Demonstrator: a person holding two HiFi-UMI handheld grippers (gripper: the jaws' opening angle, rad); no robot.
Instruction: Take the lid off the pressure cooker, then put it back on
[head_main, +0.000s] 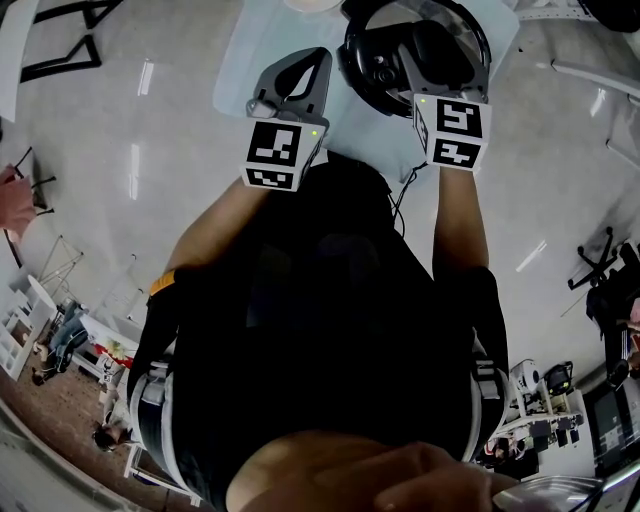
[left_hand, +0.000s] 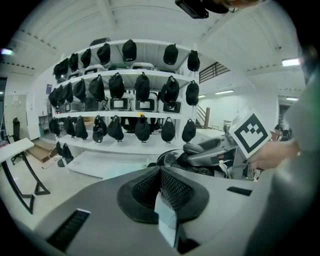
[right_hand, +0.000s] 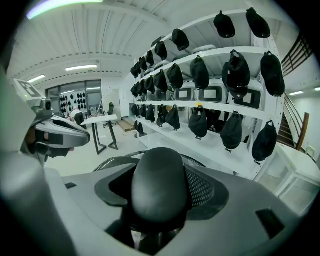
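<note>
Black shirt (head_main: 320, 330) of the person fills the near part of the head view, with two bare forearms reaching forward, one to each gripper. Each gripper carries one cube of black-and-white square markers; no lettering on them can be read. The left gripper (head_main: 312, 62) has its jaws together on nothing and hangs just beside the cooker. The right gripper (head_main: 452, 85) is clamped on the rounded black handle (right_hand: 160, 185) of the one pressure cooker lid (head_main: 395, 50), which is round, dark and glossy-rimmed, over a pale table (head_main: 250, 40). Whether the lid sits on the pot cannot be told. Farther off stands a white shelf rack (left_hand: 130, 112) hung with many black bags.
</note>
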